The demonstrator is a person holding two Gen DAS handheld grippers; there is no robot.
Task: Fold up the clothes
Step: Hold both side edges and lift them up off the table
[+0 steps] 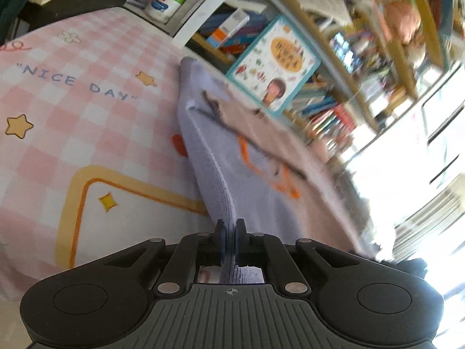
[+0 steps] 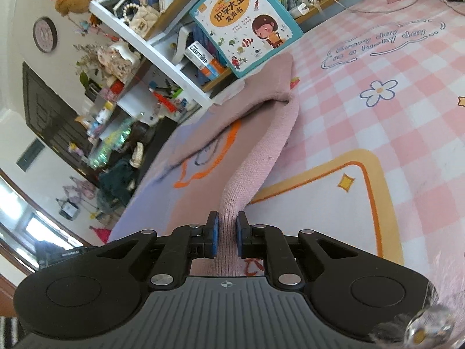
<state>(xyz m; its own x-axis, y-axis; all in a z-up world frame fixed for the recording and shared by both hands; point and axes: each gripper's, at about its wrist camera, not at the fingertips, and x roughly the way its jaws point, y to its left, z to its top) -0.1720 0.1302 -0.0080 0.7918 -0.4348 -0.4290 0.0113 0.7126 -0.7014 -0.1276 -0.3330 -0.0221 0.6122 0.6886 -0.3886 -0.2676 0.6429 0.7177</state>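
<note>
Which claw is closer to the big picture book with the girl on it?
Hard to call; neither is clearly closer. The left claw and right claw each pinch an edge of the sweater, which stretches away toward the picture book at its far end.

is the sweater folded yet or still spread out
Partly folded: the sweater has one flap doubled over its body, and both grippers pinch lifted edges.

The sweater (image 1: 261,180) is a soft, matt knit with fine ribs, lilac in one part and dusty pink (image 2: 255,157) in another, with orange stitched outlines. The bed sheet (image 1: 87,122) under it is smooth printed cotton-like cloth, matt, in pink and white checks. The left gripper (image 1: 230,241) and right gripper (image 2: 226,237) are matt black plastic with ribbed grey housings, shiny metal rivets and blue rubbery-looking fingers (image 2: 213,232). The picture book (image 2: 247,20) has a glossy card cover.
</note>
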